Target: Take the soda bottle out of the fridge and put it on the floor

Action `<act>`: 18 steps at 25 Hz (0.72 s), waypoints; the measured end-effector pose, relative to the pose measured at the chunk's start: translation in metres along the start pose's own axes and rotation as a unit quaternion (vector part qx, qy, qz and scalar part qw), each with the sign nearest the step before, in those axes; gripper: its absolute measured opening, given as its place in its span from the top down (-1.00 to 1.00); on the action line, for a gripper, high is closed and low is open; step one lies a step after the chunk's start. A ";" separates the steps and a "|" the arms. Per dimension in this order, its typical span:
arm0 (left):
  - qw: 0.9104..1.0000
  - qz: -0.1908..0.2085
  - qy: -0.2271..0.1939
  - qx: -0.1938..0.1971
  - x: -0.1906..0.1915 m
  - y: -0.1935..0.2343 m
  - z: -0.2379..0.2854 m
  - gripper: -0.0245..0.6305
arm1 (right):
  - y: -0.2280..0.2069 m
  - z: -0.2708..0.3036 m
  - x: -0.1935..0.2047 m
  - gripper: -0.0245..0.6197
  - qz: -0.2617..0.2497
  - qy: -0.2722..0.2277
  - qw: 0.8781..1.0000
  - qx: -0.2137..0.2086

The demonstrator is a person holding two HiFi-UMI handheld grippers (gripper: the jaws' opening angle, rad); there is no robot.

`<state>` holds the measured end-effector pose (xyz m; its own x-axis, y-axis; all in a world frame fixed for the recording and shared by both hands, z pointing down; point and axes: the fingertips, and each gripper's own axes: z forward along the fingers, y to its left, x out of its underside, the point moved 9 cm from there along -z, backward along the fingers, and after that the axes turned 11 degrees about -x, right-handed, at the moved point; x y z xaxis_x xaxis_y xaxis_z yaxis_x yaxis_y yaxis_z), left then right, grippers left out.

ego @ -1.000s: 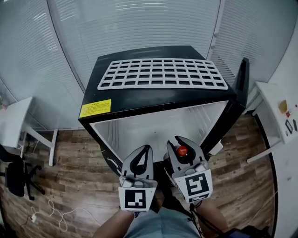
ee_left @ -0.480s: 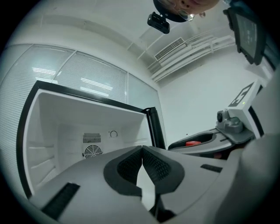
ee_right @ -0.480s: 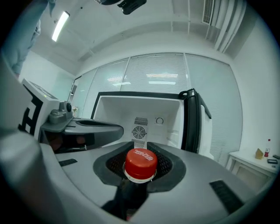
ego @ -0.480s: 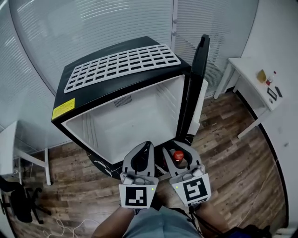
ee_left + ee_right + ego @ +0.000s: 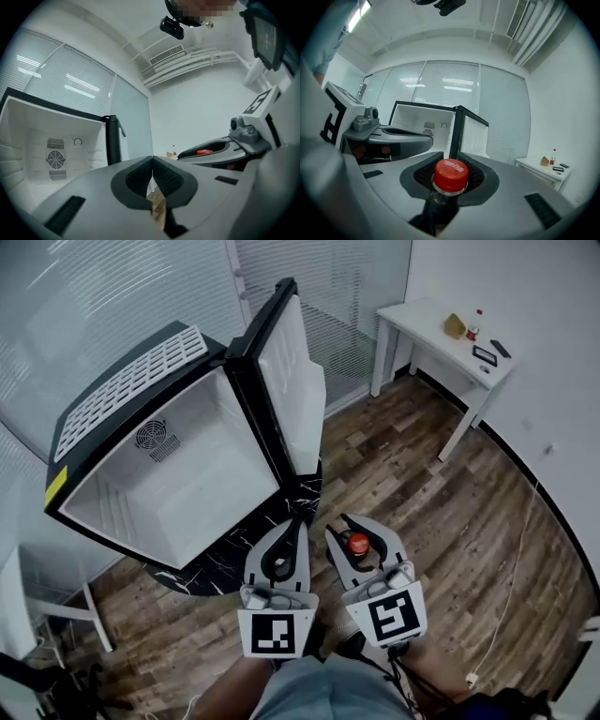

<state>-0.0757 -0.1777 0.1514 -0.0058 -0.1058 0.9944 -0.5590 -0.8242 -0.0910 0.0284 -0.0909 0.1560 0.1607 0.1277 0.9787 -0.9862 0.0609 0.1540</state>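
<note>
The soda bottle [image 5: 357, 543] stands upright, clamped at the neck between the jaws of the right gripper [image 5: 350, 524], clear of the fridge and above the floor. Its red cap [image 5: 451, 174] bears white lettering. The glimpse of body below looks dark, though most of it is hidden. The fridge [image 5: 112, 507] is a black box with a white interior, a round fan vent [image 5: 150, 437] on its back wall and a white grille [image 5: 131, 379] on top. Its door [image 5: 292, 371] is swung wide open. The floor [image 5: 422, 474] is brown wood-pattern planks.
</note>
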 end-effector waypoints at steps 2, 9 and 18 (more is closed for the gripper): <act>1.000 -0.007 0.002 0.020 -0.001 -0.028 -0.002 0.87 | -0.010 -0.028 0.007 0.60 0.000 0.004 1.000 0.023; 0.994 -0.005 0.008 0.109 0.000 -0.122 0.002 0.87 | -0.040 -0.126 0.037 0.60 0.025 0.021 0.993 0.116; 0.968 -0.005 0.029 0.248 0.016 -0.246 0.012 0.87 | -0.066 -0.243 0.093 0.60 0.076 0.055 0.962 0.256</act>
<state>0.0716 0.0162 0.1885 -0.0562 -0.0765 0.9955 -0.0927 -0.9924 -0.0815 0.1180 0.1578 0.2034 -0.0116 0.2019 0.9793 -0.8849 -0.4581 0.0839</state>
